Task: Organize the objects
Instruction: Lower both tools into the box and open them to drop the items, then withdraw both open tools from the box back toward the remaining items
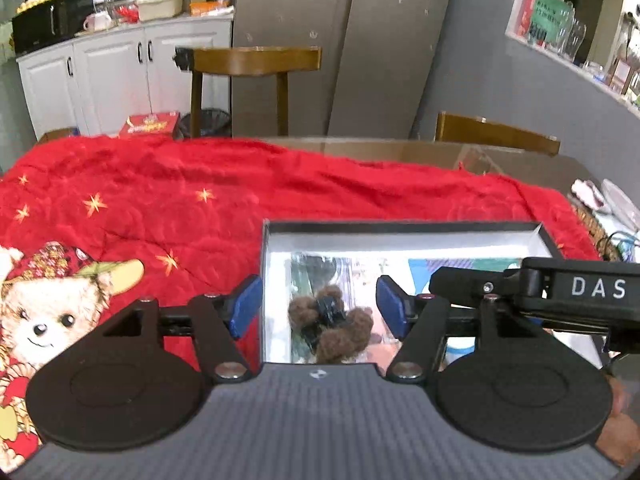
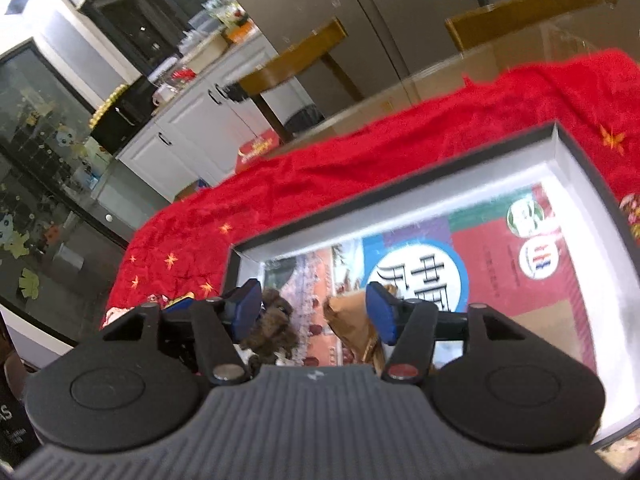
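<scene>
A black-rimmed shallow box with a white inside lies on a red blanket. A colourful book lies flat on its floor. A small brown plush bear with a black part on it lies in the box's near left corner. My left gripper is open just above the bear, fingers either side, not touching. My right gripper is open over the same corner; the bear shows by its left finger and a brown paper-like piece by its right finger. The right gripper's black body crosses the left view.
The blanket carries a teddy-bear print at the left. Two wooden chairs stand behind the table. White cabinets with a microwave and a grey fridge are farther back. Clutter lies at the table's right edge.
</scene>
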